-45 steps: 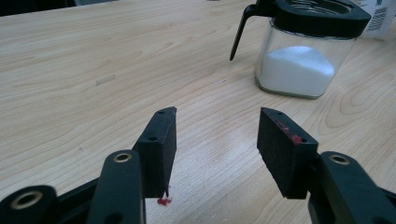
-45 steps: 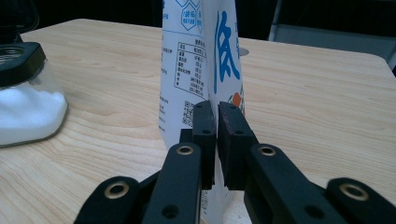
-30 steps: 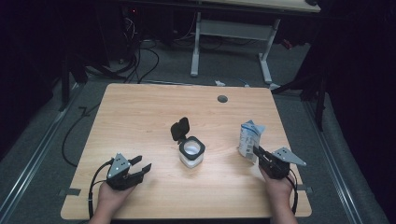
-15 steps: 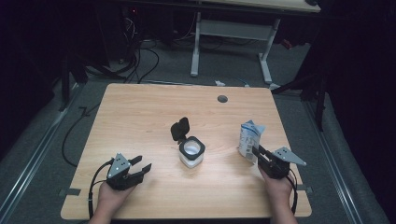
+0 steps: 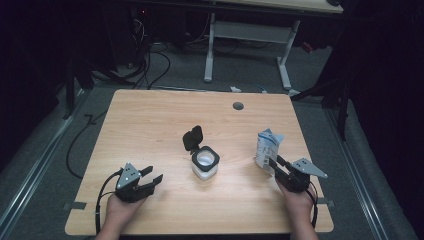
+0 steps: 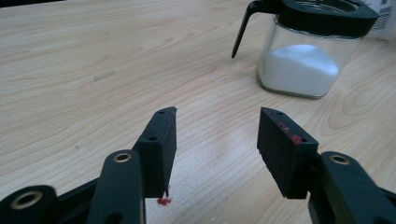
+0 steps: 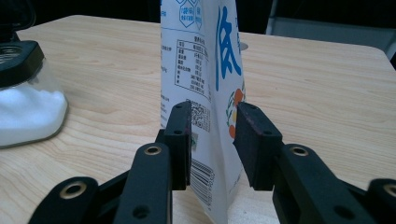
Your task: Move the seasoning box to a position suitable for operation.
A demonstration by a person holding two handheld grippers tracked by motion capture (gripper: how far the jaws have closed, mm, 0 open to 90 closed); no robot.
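- Pouch point(image 5: 267, 150), white with blue print, stands upright on the right part of the wooden table point(image 5: 150, 125); in the right gripper view the pouch point(image 7: 205, 70) shows a nutrition panel and a barcode.
- My right gripper point(image 5: 276, 165) has its 2 jaws either side of the pouch's lower edge, near it; I cannot tell whether they press on it.
- My right hand point(image 5: 297, 200) holds that gripper near the table's front edge.
- Just left of the pouch, near the table's middle, sits a glass jar point(image 5: 205, 164) partly filled with white grains, its black flip lid point(image 5: 193, 138) hinged open and tilted back.
- Well to the left, my left gripper point(image 5: 152, 176) rests low over bare wood, jaws spread apart with nothing between them, pointing toward the jar point(image 6: 303, 60).
- My left hand point(image 5: 119, 207) grips it by the front edge.
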